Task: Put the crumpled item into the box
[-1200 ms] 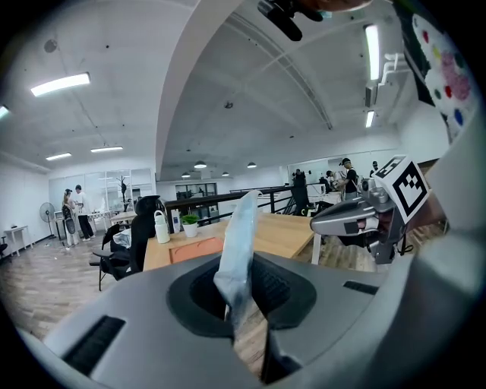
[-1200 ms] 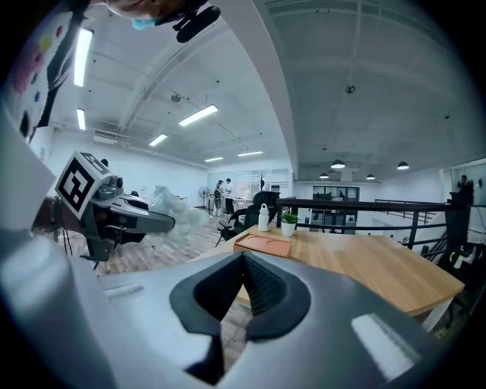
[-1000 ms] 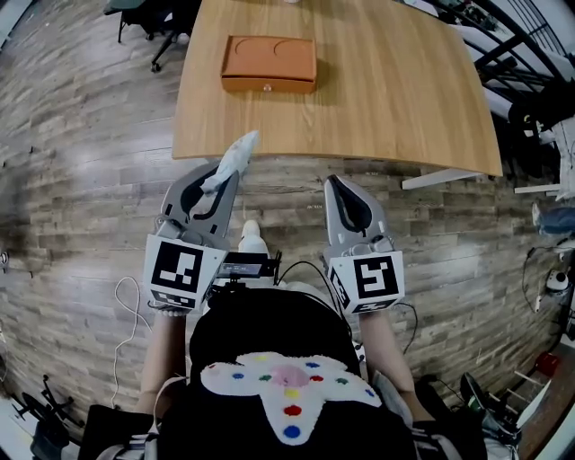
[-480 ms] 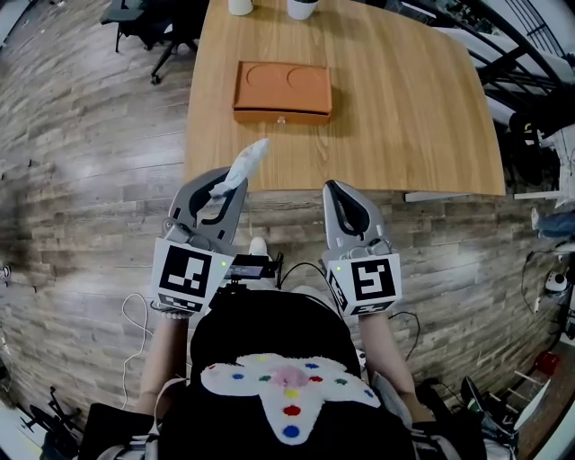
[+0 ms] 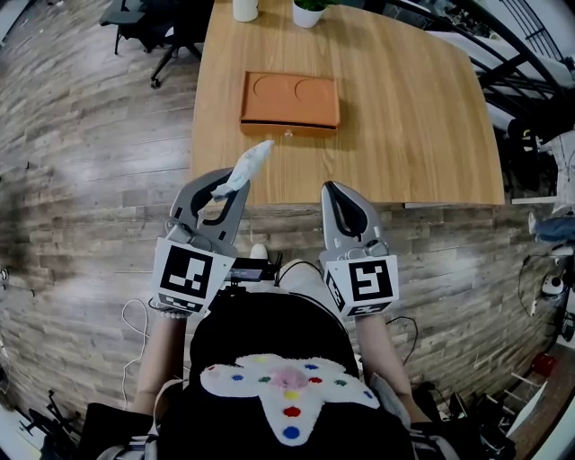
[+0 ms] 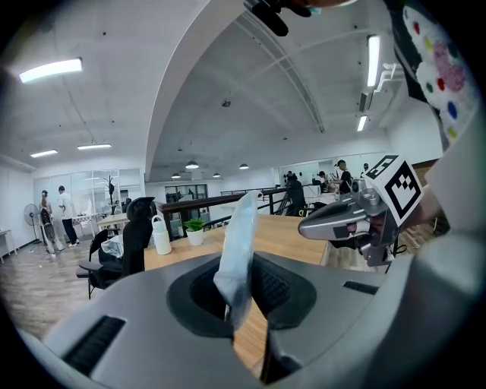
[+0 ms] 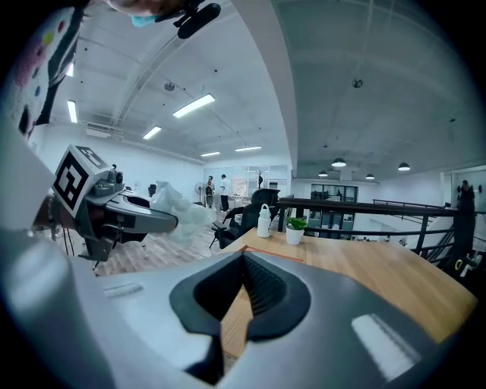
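Observation:
A white crumpled item (image 5: 249,163) sticks up out of my left gripper (image 5: 226,185), whose jaws are shut on its lower end. In the left gripper view the crumpled item (image 6: 237,251) rises upright from between the dark pads of the left gripper (image 6: 243,308). The flat orange-brown box (image 5: 290,101), lid closed with two round recesses, lies on the wooden table (image 5: 404,135) beyond both grippers. My right gripper (image 5: 336,192) is shut with nothing in it, level with the left one at the table's near edge. In its own view the right gripper (image 7: 244,262) points over the tabletop.
A white bottle (image 5: 244,9) and a small potted plant (image 5: 308,11) stand at the table's far edge behind the box. A black office chair (image 5: 148,22) stands on the wood floor at the far left. Cables and gear lie on the floor at the right.
Both grippers have moved forward to the table's near edge, the crumpled item still held. The box and table now sit lower and closer in the head view.

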A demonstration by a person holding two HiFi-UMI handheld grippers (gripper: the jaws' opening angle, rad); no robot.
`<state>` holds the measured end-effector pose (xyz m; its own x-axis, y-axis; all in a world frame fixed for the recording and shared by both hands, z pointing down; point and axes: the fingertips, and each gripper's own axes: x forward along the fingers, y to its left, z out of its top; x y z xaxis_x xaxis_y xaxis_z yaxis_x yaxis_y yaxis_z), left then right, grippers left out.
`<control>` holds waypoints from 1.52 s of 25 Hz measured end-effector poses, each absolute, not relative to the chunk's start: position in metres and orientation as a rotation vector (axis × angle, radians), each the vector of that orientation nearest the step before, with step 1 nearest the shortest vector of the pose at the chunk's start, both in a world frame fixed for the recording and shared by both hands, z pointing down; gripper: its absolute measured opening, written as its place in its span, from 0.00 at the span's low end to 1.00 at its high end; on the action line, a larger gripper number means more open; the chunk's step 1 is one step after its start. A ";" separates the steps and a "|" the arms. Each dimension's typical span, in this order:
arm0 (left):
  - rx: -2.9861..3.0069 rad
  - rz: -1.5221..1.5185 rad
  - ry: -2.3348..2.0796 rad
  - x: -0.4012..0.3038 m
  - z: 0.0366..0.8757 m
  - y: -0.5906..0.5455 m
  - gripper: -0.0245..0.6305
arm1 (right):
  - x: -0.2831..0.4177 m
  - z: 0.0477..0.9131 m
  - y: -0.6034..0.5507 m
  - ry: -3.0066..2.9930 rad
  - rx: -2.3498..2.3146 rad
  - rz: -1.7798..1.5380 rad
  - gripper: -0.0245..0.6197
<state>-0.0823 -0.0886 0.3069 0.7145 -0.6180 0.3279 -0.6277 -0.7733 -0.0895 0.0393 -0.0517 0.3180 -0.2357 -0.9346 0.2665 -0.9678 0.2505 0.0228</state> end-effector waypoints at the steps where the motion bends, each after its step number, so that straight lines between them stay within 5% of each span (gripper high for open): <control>1: 2.881 0.534 -1.051 -0.083 0.306 -0.089 0.11 | 0.039 0.317 -0.053 -2.300 1.775 0.211 0.05; 26: 2.769 0.515 -1.218 -0.083 0.307 -0.100 0.11 | 0.049 0.332 -0.079 -2.378 1.662 0.288 0.05; 28: 2.760 0.522 -1.225 -0.082 0.309 -0.101 0.11 | 0.048 0.335 -0.083 -2.393 1.641 0.307 0.19; 38: 2.697 0.534 -1.290 -0.092 0.317 -0.112 0.11 | 0.038 0.366 -0.109 -2.404 1.505 0.326 0.19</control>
